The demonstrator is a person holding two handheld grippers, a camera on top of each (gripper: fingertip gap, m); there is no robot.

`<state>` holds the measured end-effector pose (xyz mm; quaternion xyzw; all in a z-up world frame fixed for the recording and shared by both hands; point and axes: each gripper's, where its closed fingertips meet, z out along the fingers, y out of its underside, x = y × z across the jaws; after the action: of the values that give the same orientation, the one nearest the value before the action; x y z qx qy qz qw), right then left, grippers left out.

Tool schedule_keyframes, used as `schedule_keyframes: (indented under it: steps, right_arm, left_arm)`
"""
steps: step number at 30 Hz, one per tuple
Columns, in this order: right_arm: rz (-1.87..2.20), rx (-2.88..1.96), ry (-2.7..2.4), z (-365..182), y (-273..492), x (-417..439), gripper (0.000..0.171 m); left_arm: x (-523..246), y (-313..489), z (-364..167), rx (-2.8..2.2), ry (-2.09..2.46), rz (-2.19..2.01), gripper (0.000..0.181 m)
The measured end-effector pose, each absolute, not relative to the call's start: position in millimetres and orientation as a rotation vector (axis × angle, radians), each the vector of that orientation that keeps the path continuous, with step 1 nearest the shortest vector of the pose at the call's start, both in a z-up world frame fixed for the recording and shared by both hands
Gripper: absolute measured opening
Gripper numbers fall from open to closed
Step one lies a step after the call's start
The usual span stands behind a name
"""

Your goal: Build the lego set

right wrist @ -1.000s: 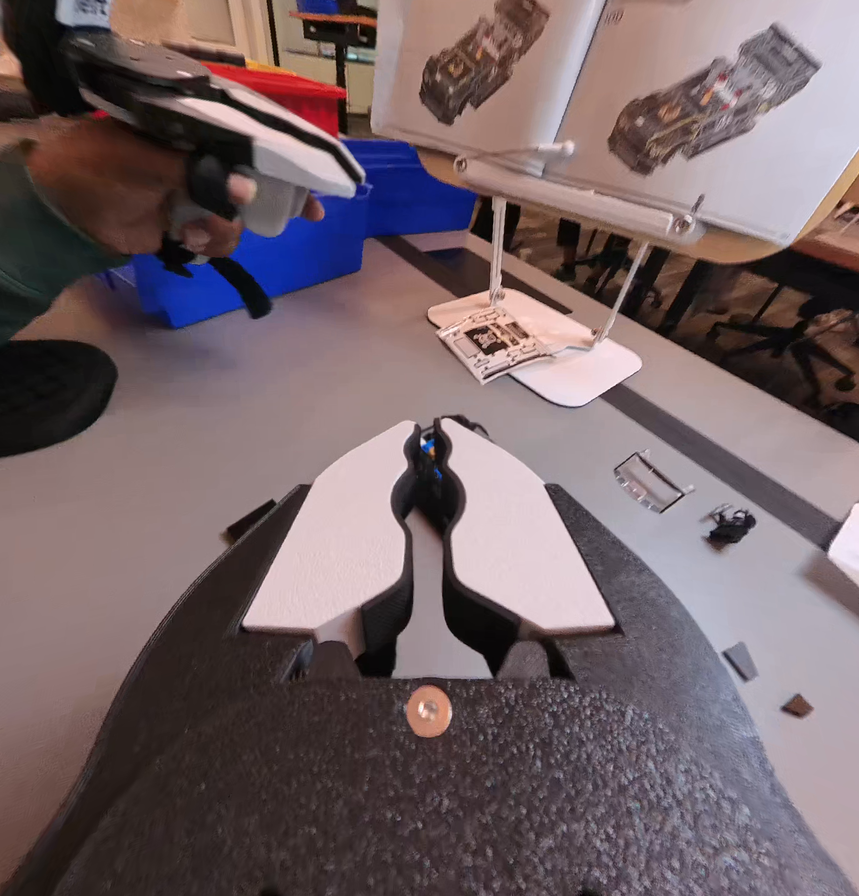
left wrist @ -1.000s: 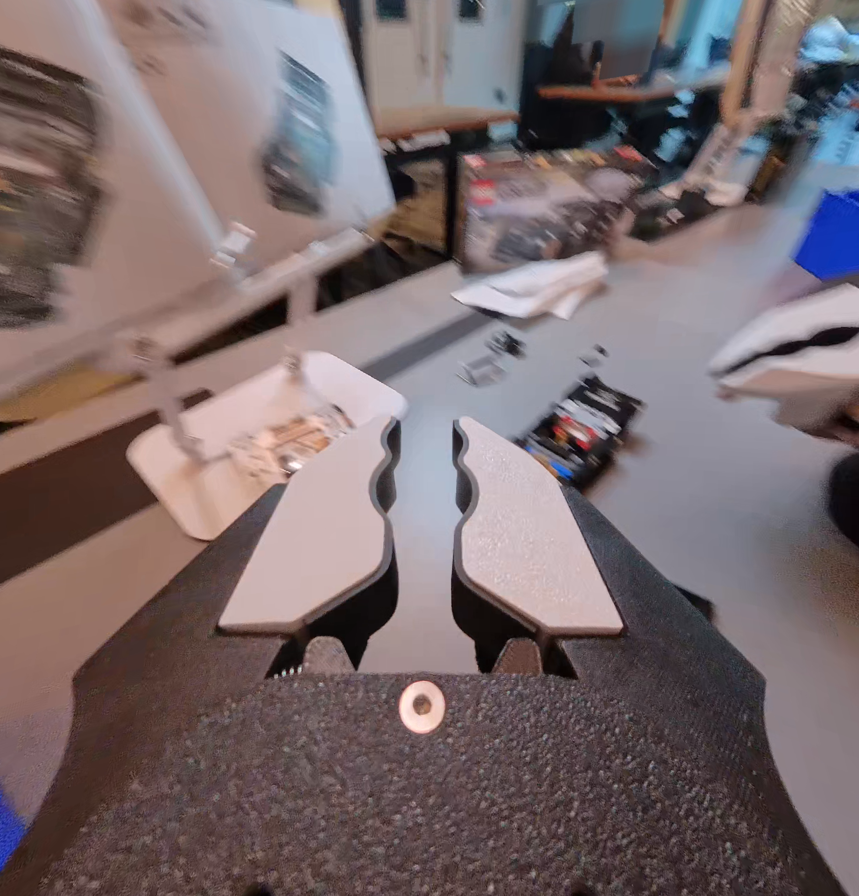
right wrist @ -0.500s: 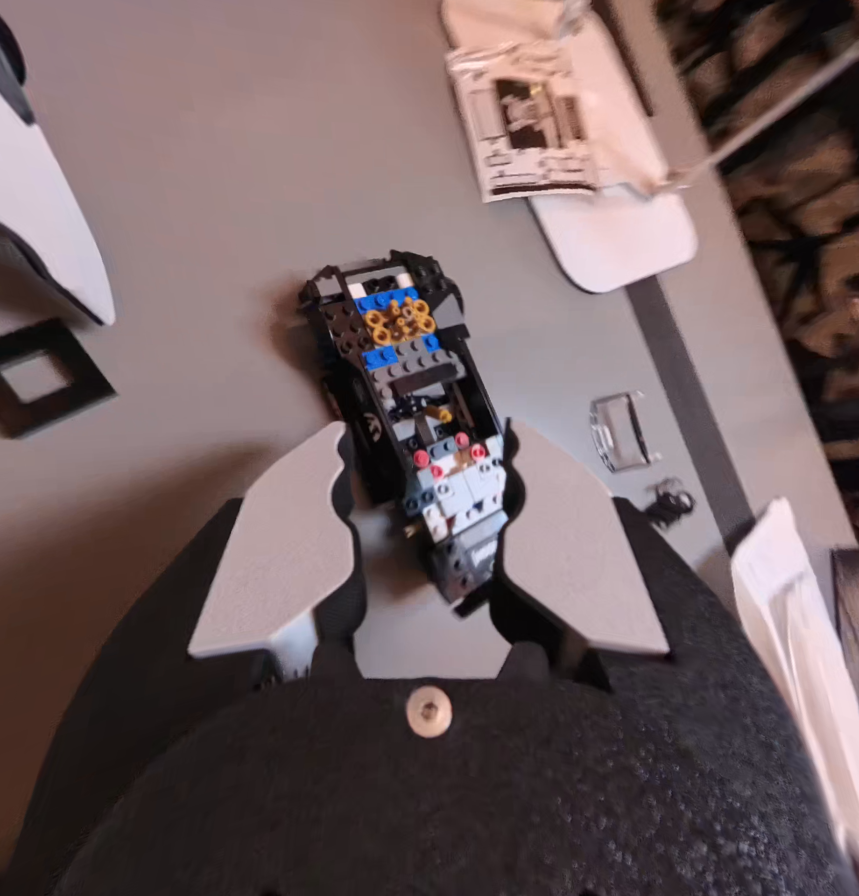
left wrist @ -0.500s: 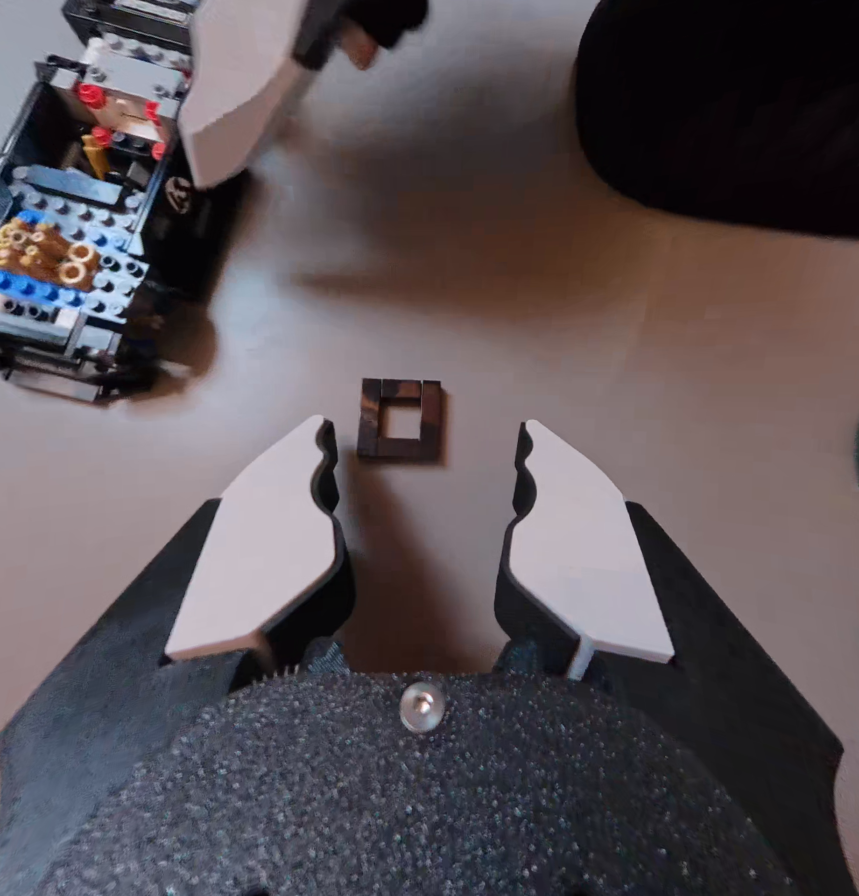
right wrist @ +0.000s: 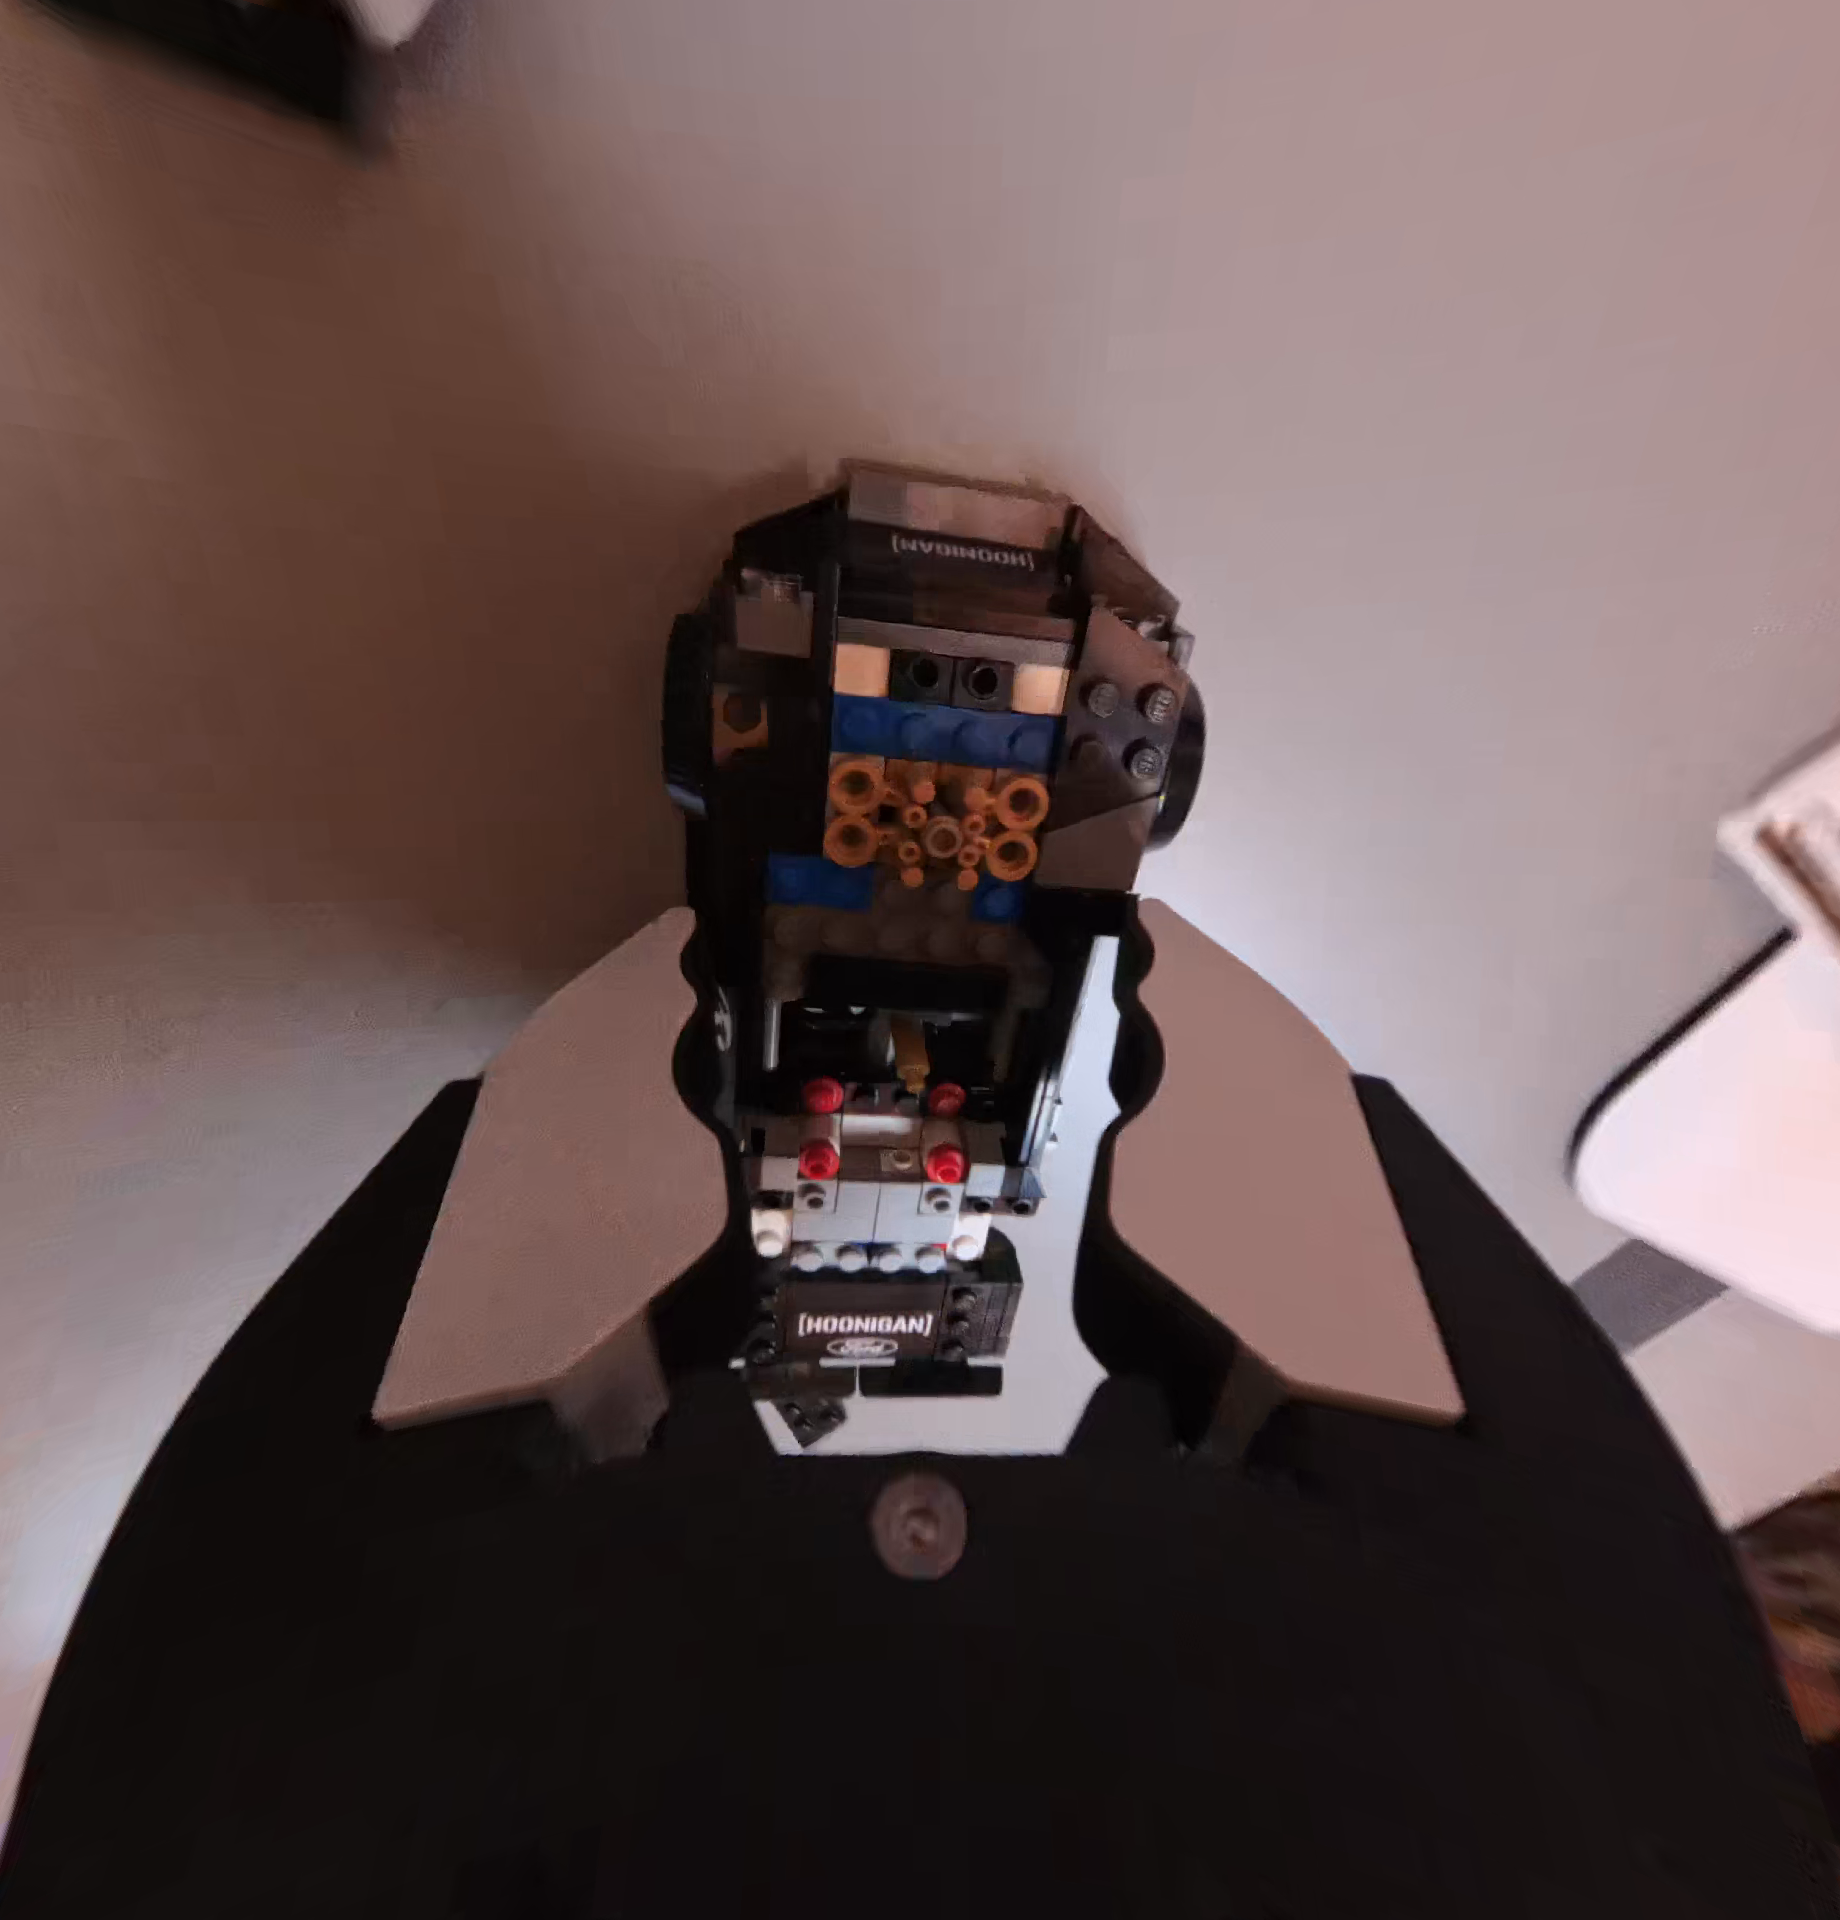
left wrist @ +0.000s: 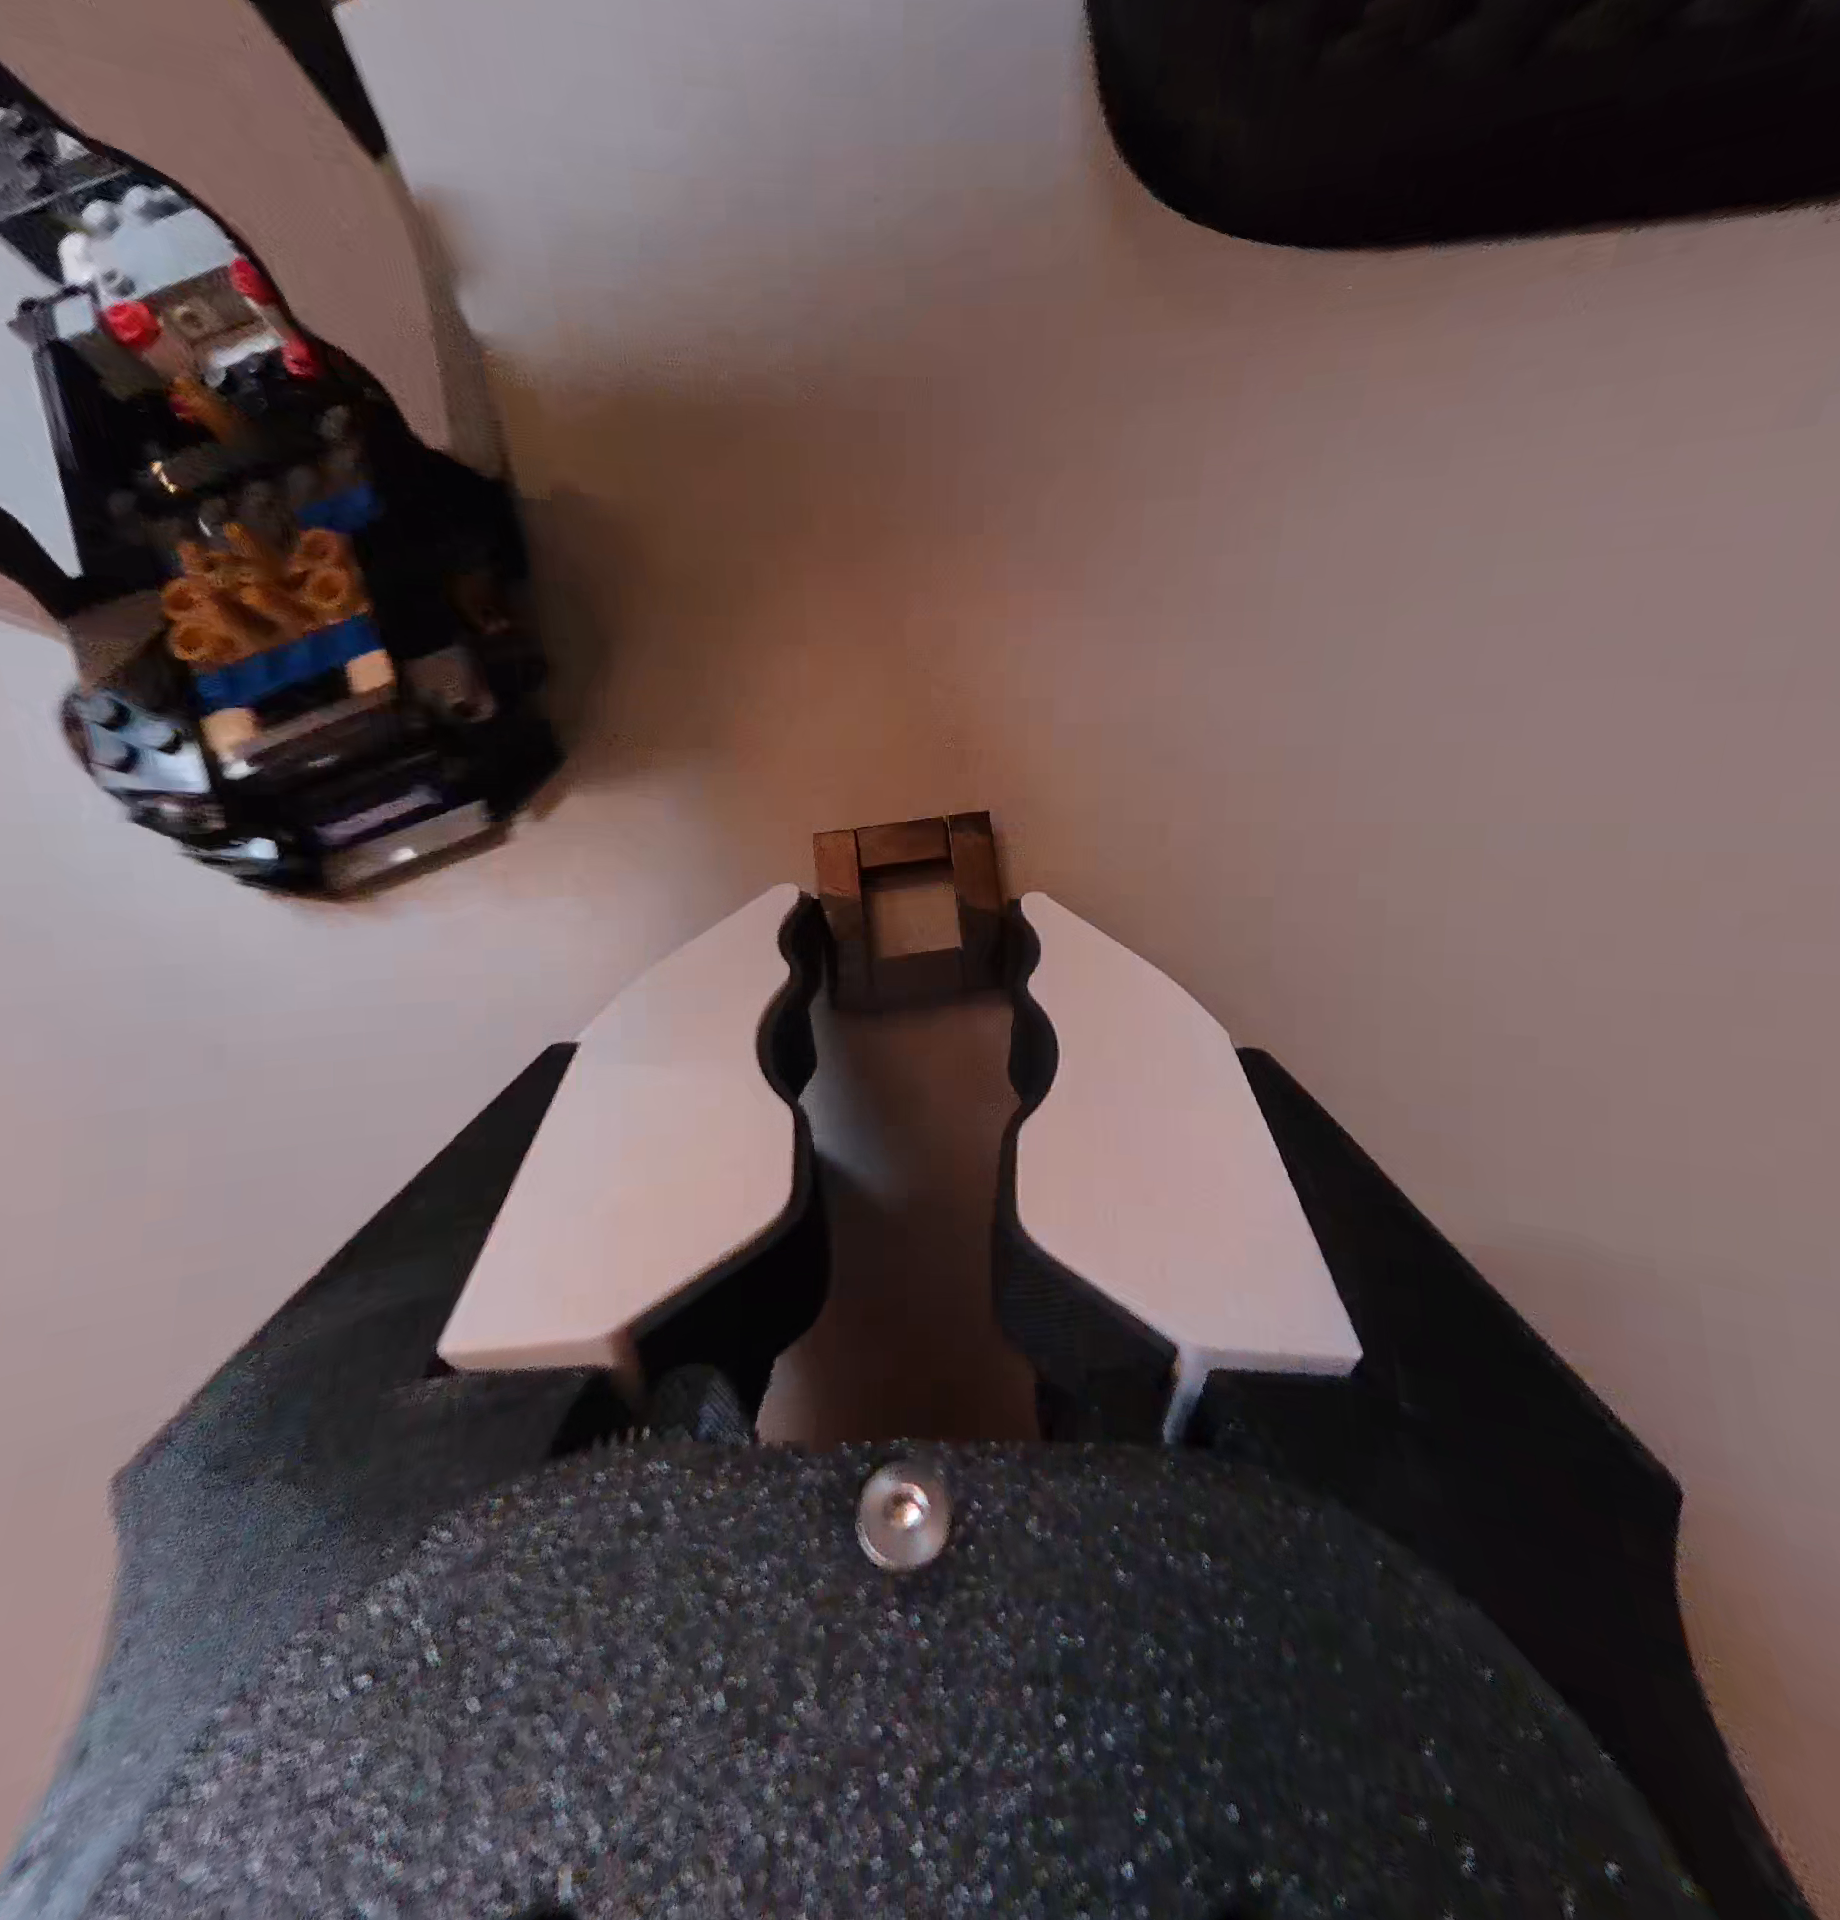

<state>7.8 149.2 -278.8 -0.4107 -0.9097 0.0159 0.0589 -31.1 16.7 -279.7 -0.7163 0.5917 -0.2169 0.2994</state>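
1. Left hand-held gripper [left wrist: 911,914]: tips low over the grey worktop [left wrist: 1311,727], narrowed onto the two outer sides of a small black square frame piece [left wrist: 903,909]. They look touching or very nearly so; whether the piece is truly pinched cannot be told. The piece lies flat.
2. Right hand-held gripper [right wrist: 916,935]: parted wide, one finger along each flank of the part-built toy car [right wrist: 926,831]. A sliver of gap shows on the right side, so it brackets the car and does not seem to clamp it.
3. Toy car: upright on the worktop, just left of the frame piece in the left wrist view; open top shows gold, blue and red pieces.
4. White stand base [right wrist: 1747,1143]: at the right edge, well clear.
5. Handling note, as judgement: close squarely on the frame's parallel sides, lift level so it does not twist, steady the car's body before pressing anything down.
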Motion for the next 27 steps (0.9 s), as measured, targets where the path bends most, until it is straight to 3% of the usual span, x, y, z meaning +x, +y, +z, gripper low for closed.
schedule_keyframes:
  steps: [7, 10, 17, 22, 27]
  right_arm:
    - [-0.234, -0.455, -2.906, -273, 101, 16, 0.079]
    - [-0.128, -0.660, -2.818, -264, 88, 18, 0.090]
    - [0.591, -1.489, -1.927, -209, 84, 17, 0.075]
    - [0.677, -1.610, -1.373, -188, 89, 44, 0.072]
    - [0.737, -1.584, -1.048, -172, 87, 67, 0.069]
  left_arm:
    - [-32, 5, -271, -1.819, 1.615, -0.670, 0.034]
    - [-33, 9, -267, -1.816, 1.579, -0.678, 0.034]
    - [-33, 29, -254, -1.834, 1.416, -0.650, 0.034]
    - [-36, 23, -271, -1.876, 1.511, -0.626, 0.034]
    - [-37, 24, -265, -1.840, 1.521, -0.624, 0.050]
